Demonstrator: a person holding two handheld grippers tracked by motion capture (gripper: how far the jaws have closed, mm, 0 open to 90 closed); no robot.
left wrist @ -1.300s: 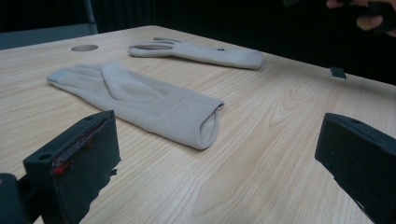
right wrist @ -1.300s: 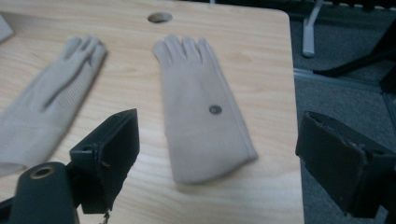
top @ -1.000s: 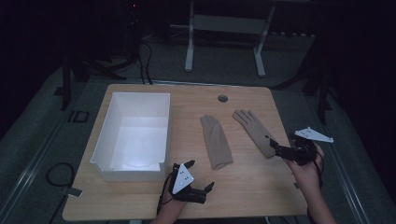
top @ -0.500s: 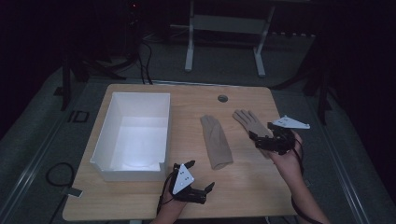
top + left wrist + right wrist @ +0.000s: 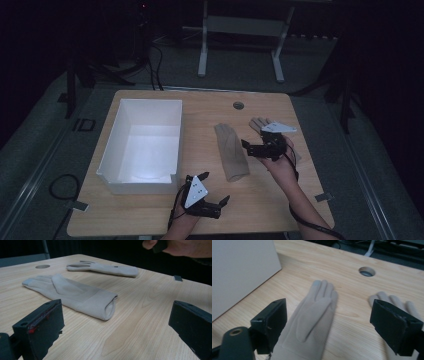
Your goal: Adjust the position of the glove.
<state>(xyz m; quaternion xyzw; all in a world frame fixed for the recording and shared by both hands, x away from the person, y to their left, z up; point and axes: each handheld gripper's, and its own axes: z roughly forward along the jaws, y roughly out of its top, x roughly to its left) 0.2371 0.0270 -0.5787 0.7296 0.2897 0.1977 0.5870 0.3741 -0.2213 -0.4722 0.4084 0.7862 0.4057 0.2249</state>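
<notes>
R tool [image 5: 250,146] hangs released, jaws wide, right above the flat beige knit glove [image 5: 231,151] on the counter [image 5: 300,200]; glove's long axis runs straight ahead of it, fingertips far end, cuff nearest. L tool [image 5: 220,200] also released, resting low, cuff ahead but farther off. R is nearer, likely takes it.

Two beige gloves, one [image 5: 231,152] at frame centre and one [image 5: 260,124] right of it, lie on a pale wood-grain bench [image 5: 150,210]. The box [image 5: 142,145] at left is white. Each hand-held gripper [image 5: 212,205] [image 5: 248,147] is black, topped with a grey plate.
</notes>
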